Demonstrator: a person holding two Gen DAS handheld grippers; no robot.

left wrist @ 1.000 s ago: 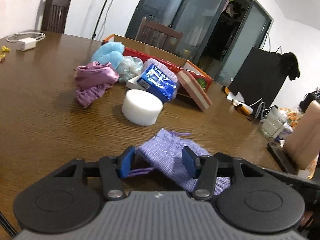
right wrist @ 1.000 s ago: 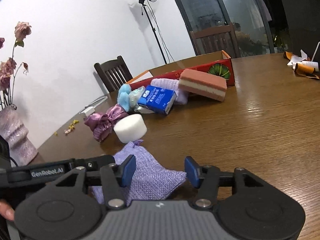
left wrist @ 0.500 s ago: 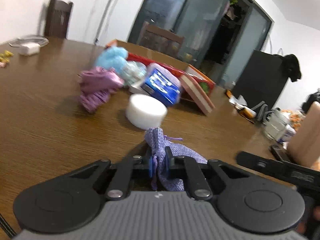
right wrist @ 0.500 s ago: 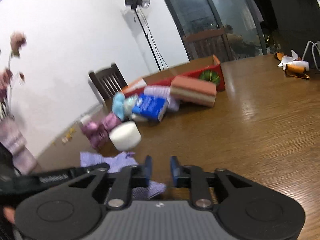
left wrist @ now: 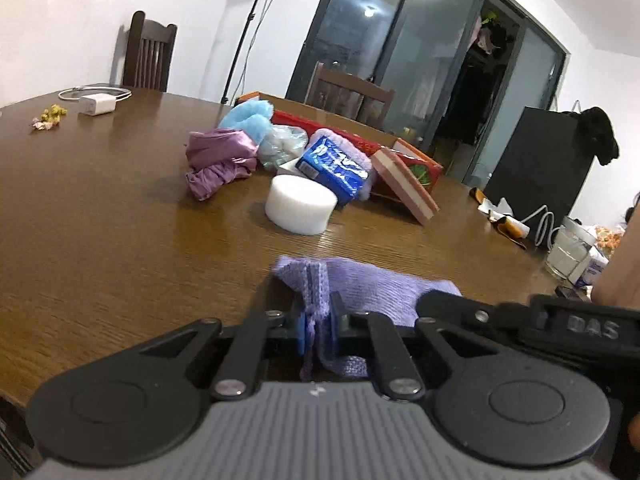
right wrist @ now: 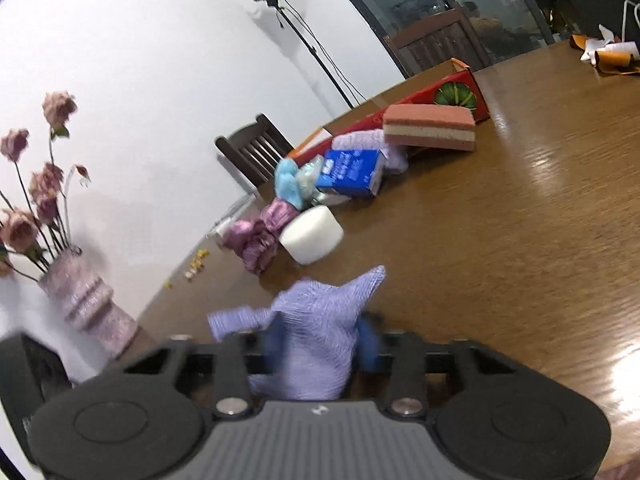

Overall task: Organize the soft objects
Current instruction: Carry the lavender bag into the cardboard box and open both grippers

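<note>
- My left tongs (left wrist: 318,330) are clamped hard on the gathered neck of the lilac knit pouch (left wrist: 372,292), at the bottom centre of the left wrist view; the drawstring hangs down between the blue pads.
- My right tongs (right wrist: 320,340) have just been closing, with the pouch's other end (right wrist: 320,320) bunched between them at the bottom centre of the right wrist view. That picture is blurred, but the pads look pressed into the cloth, so I judge the grip is on.
- The pouch spans both tongs, low over the table (left wrist: 100,220), its middle sagging toward the wood.
- To do this step well, I want both grips settled before any pull; knit this loose slips out of a half-closed pinch.
- I would draw the two ends apart gently and evenly, just enough to flatten it, since a sharp tug may cinch the string or tear free.
- The other soft things lie mid-frame beyond: the white foam round (left wrist: 301,210), the mauve satin cloth (left wrist: 218,162), the blue tissue pack (left wrist: 332,170) and the layered sponge (left wrist: 404,186) against the red box (left wrist: 420,166).
- I keep the pouch well short of the foam round so nothing gets knocked.
</note>
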